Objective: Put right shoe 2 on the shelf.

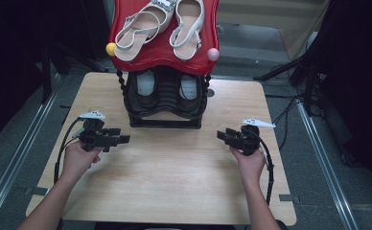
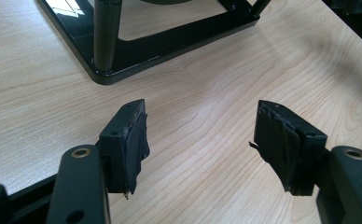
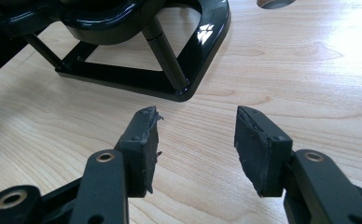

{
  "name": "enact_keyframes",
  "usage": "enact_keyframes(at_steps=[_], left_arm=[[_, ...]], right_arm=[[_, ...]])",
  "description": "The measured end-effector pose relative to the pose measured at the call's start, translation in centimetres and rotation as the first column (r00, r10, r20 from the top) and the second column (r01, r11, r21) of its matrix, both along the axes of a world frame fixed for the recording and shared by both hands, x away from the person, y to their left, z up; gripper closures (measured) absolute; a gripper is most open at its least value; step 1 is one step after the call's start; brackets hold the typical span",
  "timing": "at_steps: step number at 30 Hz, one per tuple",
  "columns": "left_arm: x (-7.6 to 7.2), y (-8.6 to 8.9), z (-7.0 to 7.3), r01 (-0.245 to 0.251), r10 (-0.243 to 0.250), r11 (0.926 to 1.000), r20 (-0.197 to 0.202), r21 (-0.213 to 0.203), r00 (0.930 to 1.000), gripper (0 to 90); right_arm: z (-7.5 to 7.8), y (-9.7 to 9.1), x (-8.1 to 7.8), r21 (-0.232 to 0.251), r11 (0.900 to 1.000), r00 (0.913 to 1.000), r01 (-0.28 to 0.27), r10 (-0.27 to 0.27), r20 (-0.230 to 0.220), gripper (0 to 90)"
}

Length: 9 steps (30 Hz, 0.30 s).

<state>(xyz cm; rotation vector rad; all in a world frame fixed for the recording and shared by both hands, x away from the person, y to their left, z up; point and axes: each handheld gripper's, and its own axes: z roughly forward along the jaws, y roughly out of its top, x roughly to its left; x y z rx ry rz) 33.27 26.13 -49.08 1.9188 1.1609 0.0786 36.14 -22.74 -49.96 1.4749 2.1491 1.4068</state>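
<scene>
shoes fill both tiers of the glossy two-tier shoe rack with a black frame and red wavy top shelf [image 1: 165, 52], which stands at the middle of the far edge of the pale wooden bench [image 1: 174, 167]. on the red shelf lie two cream slingback sandals [image 1: 161, 24], side by side with their heels toward the person, probably so they can be taken by the heel. the black lower tier [image 1: 167, 103] holds a pair of dark shoes with pale insoles [image 1: 167, 88], openings facing up, tucked under the red shelf.

the left gripper [image 1: 122, 139] is held just above the bench near its left edge, level with the rack's base, its jaws spread wide with nothing between them; in the left gripper view the black base frame [image 2: 170, 46] of the rack sits just ahead. the right gripper [image 1: 221, 135] hangs near the right edge, jaws likewise apart and empty, pointing inward at the rack's foot [image 3: 188, 70]. both seem poised at either side of the rack, a ready stance from which a shoe could be approached; neither touches it.
</scene>
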Motion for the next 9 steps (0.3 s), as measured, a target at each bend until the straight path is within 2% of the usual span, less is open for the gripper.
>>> enact_keyframes(at_steps=[6, 9], left_arm=[[-0.07, -0.08, -0.01, 0.002, -0.002, 1.0000, 0.017, 0.001, 0.9999, 34.0], [-0.03, -0.30, -0.25, 0.012, -0.013, 0.9997, 0.019, 0.022, 0.9997, 32.6]], right_arm=[[0.04, 0.05, -0.01, -0.008, 1.0000, 1.0000, -0.004, 0.004, 0.004, 50.3], [0.01, 0.08, 0.01, -0.015, 0.9999, 0.9999, -0.006, 0.006, 0.008, 49.0]])
